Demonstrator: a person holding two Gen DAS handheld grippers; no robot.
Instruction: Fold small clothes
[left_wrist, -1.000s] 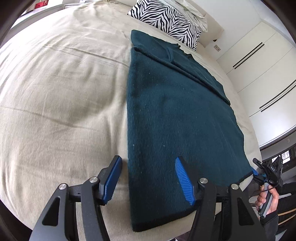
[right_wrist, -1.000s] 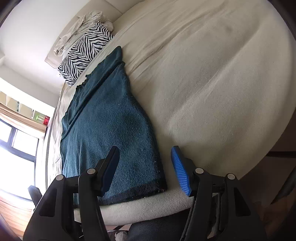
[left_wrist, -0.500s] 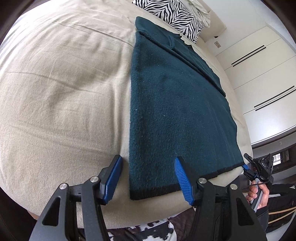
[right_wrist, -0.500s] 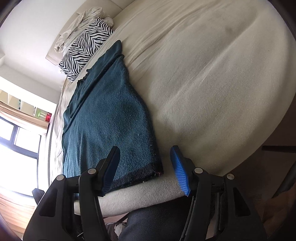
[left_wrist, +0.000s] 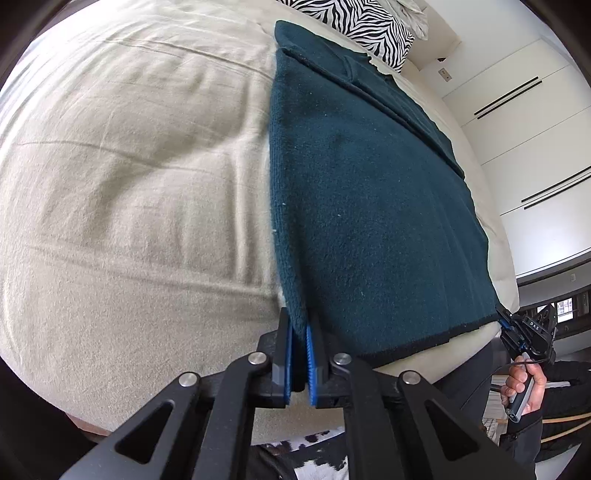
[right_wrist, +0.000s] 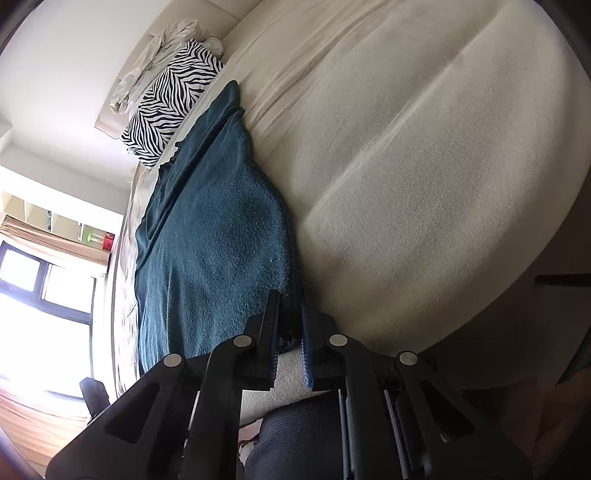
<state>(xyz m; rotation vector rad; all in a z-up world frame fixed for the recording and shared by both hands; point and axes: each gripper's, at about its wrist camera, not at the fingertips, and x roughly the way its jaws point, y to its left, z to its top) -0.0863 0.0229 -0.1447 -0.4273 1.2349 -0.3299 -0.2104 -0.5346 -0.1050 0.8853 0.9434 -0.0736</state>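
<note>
The dark teal knitted garment (left_wrist: 369, 206), sides seemingly already folded inward, is pinched at both near hem corners by the left gripper (left_wrist: 298, 328) and right gripper (right_wrist: 290, 314), just closed; the lengthwise fold is judged still outstanding.

The zebra pillow (left_wrist: 364, 22) is cut off at the top edge; beige bedsheet (left_wrist: 122, 155) looks blurred.

Both my grippers just clamp down compared to a second ago. The left gripper (left_wrist: 298, 325) was wide open around the near corner of the teal garment (left_wrist: 369, 206); now its jaws have closed and pinch that edge. Same on the right gripper (right_wrist: 290, 321): jaws have closed onto the other near corner. The fabric edge lifts slightly at both pinches, and the bedsheet (left_wrist: 129, 184) beside it wrinkles more.
</note>
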